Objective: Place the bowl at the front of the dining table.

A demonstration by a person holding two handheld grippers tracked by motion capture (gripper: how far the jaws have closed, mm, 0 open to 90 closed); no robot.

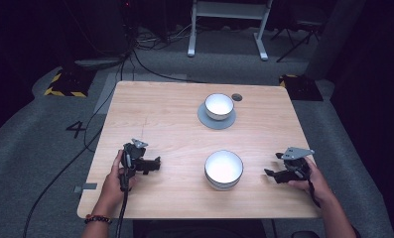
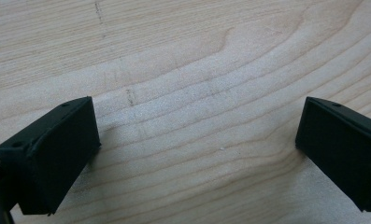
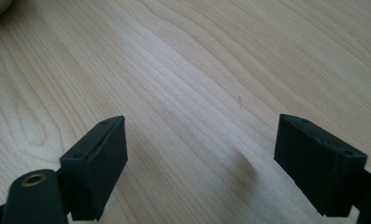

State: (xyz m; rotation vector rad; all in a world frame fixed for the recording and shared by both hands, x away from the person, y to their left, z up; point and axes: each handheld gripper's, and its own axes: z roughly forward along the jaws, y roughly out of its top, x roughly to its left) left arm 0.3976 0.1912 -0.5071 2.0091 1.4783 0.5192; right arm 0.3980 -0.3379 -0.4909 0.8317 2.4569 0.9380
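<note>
Your left gripper (image 1: 156,164) and right gripper (image 1: 269,173): matte black, jaws wide, holding nothing. Near bowl (image 1: 224,169): round, glossy white, dark-rimmed, between them. Far bowl (image 1: 219,106): on grey saucer (image 1: 202,118). Table (image 1: 155,114): pale woodgrain; grey carpet (image 1: 31,129) around.

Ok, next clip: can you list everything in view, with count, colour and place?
Table: one, light wood, centre.
Bowls: two, white; near bowl at front centre between the grippers, far bowl on the saucer.
Saucer: one, grey, far centre.
Small disc: one, dark, beside the far bowl.
Cables: several, black, on the grey floor.
Left gripper: black, jaws open, front left.
Right gripper: black, jaws open, front right.
</note>
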